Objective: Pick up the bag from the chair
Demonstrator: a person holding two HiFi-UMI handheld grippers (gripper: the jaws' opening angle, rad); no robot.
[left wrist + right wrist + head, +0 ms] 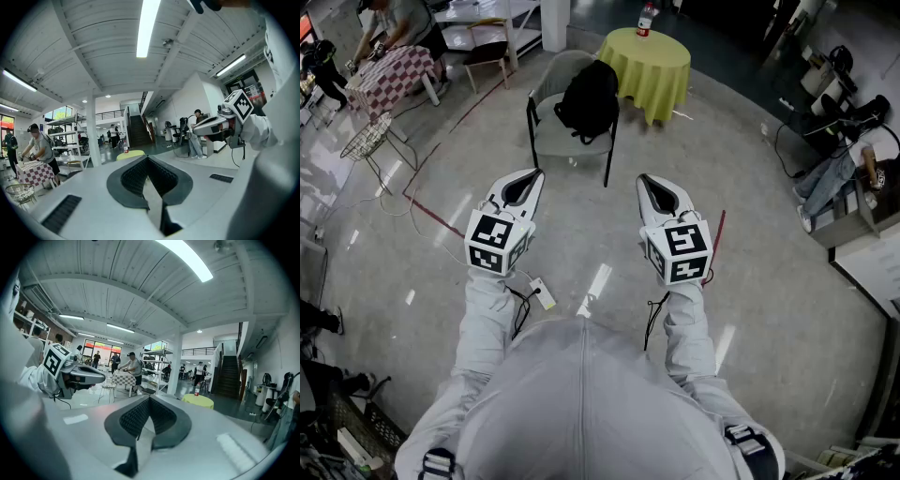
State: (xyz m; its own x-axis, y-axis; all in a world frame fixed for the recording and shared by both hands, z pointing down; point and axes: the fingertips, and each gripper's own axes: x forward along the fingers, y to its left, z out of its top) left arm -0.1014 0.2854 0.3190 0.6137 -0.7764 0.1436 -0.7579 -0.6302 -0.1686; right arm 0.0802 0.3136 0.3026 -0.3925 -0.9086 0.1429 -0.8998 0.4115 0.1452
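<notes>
Beside the near-left edge of the round yellow tabletop (pixel 661 66), whose far edge carries 1 bottle (pixel 646 19), stands the grey chair (pixel 555 141). The black bag (pixel 589 98) sits on its seat, leaning back against the backrest, probably because a soft bag parked that way won't slide off. A strap loop lies toward the front of the seat. Whether the chair touches the cloth can't be told from the head view. The 2 grippers are well short of the chair, held level in front of the person's body and both pointing at it, which reads as an approach stance, not a reach. The left gripper (pixel 532 176) has its ribbed pads pressed together with nothing between them, and its own view looks out over the room toward the yellow tabletop. The right gripper (pixel 645 180) is likewise closed and empty. I'd judge the pick-up not yet begun: the person has to step closer, and at least 1 set of jaws must spread before it can take the strap or the bag's top. The bag looks limp, so a pinch on the loose fabric may slip, and the strap seems the surer hold.
</notes>
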